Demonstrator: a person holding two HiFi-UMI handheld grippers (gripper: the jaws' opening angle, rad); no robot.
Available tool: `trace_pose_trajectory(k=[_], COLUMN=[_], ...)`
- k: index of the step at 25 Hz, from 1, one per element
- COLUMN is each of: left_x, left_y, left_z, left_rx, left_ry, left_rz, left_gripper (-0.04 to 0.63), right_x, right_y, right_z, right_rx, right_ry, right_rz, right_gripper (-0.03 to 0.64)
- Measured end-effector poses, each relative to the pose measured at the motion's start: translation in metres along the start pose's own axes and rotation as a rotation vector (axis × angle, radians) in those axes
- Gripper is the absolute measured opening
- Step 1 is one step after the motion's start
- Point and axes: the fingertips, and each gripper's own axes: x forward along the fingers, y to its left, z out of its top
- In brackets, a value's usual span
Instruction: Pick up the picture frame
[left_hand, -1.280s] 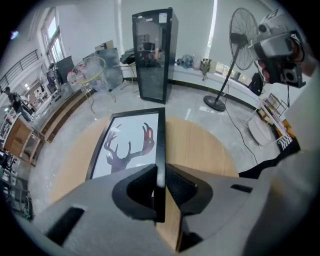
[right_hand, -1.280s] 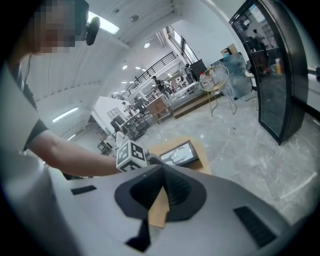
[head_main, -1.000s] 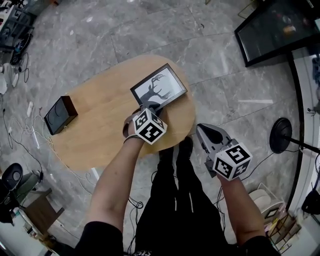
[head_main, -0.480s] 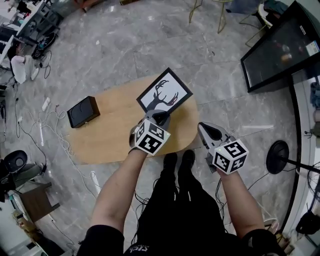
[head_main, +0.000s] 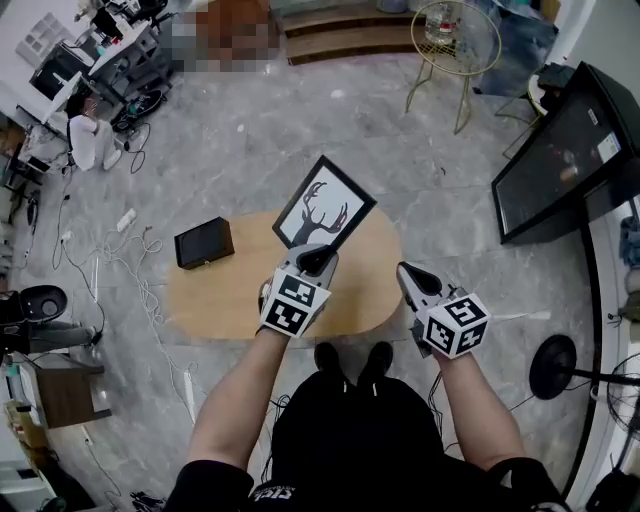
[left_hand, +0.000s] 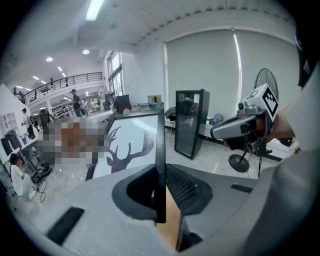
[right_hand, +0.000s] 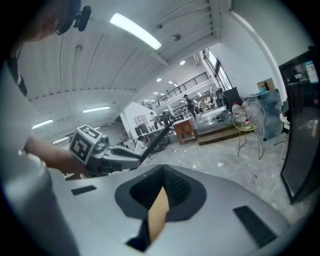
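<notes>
Looking down from my head, I see my left tongs (head_main: 317, 257) shut tight on the bottom edge of the picture frame (head_main: 322, 205). The frame has a black rim and a deer head with big antlers on white. It is up in the air, above the far side of the wooden table (head_main: 220, 295), and it tips away from me. A small black box (head_main: 204, 243) sits at the left end of the table, well apart from the frame. My right tongs (head_main: 413, 276) are out past the right end of the table, over the grey floor (head_main: 250, 130). They hold nothing.

In the left gripper view, the thin black edge of the frame stands straight up between the two sides of my left tongs (left_hand: 161, 187). Both sides press on it. The deer picture (left_hand: 127, 145) shows to the left of that edge. My right tongs (left_hand: 235, 130) are off to the right, near a fan (left_hand: 264, 80).

In the right gripper view, my right tongs (right_hand: 161, 192) are closed, with nothing between them. Over to the left I see my left tongs (right_hand: 115, 152) with the frame (right_hand: 157, 137) sticking up from them, seen from the side.
</notes>
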Motion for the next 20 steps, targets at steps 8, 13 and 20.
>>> trace_pose_trajectory(k=[8, 13, 20], left_x=[-0.076, -0.134, -0.209], left_y=[0.019, 0.05, 0.087], left_z=[0.039, 0.042, 0.028], left_rx=[-0.028, -0.048, -0.044], left_ry=[-0.161, -0.263, -0.34], left_rz=[0.069, 0.1, 0.122], left_gripper=[0.069, 0.069, 0.069], right_x=[-0.008, 0.002, 0.007], right_y=[0.044, 0.09, 0.149], right_z=[0.051, 0.085, 0.122], right_rx=[-0.074, -0.141, -0.174], right_ry=[-0.068, -0.126, -0.216], right_rz=[0.025, 0.017, -0.019], right_gripper=[0.005, 0.005, 0.005])
